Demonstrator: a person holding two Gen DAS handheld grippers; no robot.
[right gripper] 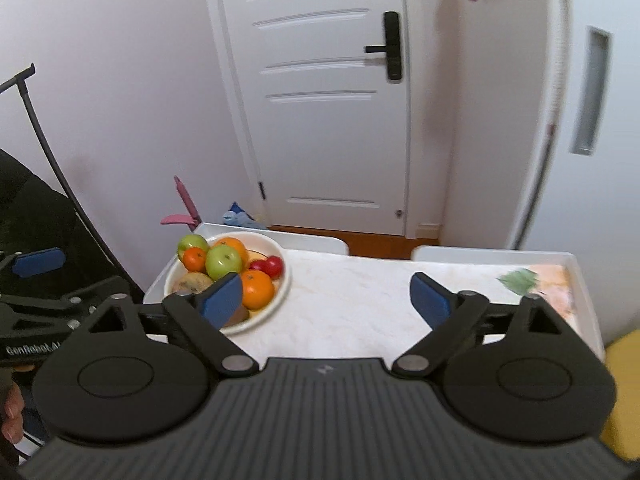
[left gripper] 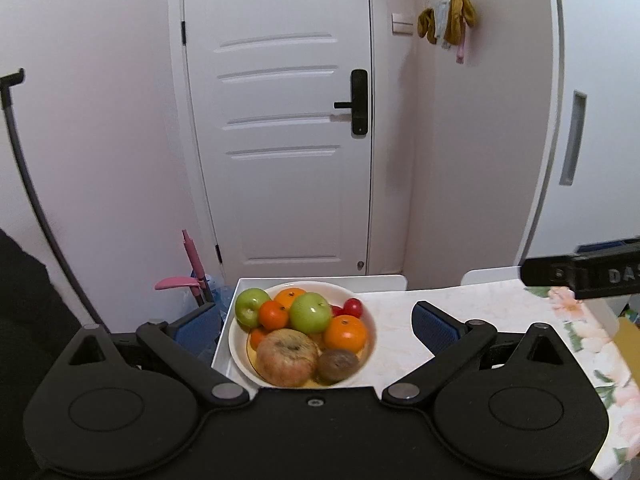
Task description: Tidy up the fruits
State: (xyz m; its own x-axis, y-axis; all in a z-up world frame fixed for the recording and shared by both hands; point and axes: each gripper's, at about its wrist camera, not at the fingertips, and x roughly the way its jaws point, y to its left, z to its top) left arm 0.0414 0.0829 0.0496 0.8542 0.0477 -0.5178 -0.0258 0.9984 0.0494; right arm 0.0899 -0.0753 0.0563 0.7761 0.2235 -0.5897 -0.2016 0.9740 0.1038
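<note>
A white bowl [left gripper: 370, 330] of fruit sits in a white tray [left gripper: 224, 354] at the table's left end. It holds green apples [left gripper: 310, 312], oranges [left gripper: 345, 333], a small tangerine [left gripper: 273, 315], red cherry tomatoes [left gripper: 352, 306], a brownish apple [left gripper: 286, 356] and a kiwi [left gripper: 336, 365]. My left gripper [left gripper: 316, 326] is open and empty, its jaws straddling the bowl from above. My right gripper [right gripper: 328, 300] is open and empty over the bare tabletop, right of the bowl [right gripper: 286, 284]; its left finger overlaps the bowl's near side.
The table [right gripper: 352, 300] has a marble-pattern top. A second white tray [right gripper: 576, 276] with a floral lining stands at the right end. A white door, a pink-handled tool [left gripper: 192, 268] and a black stand are behind and left.
</note>
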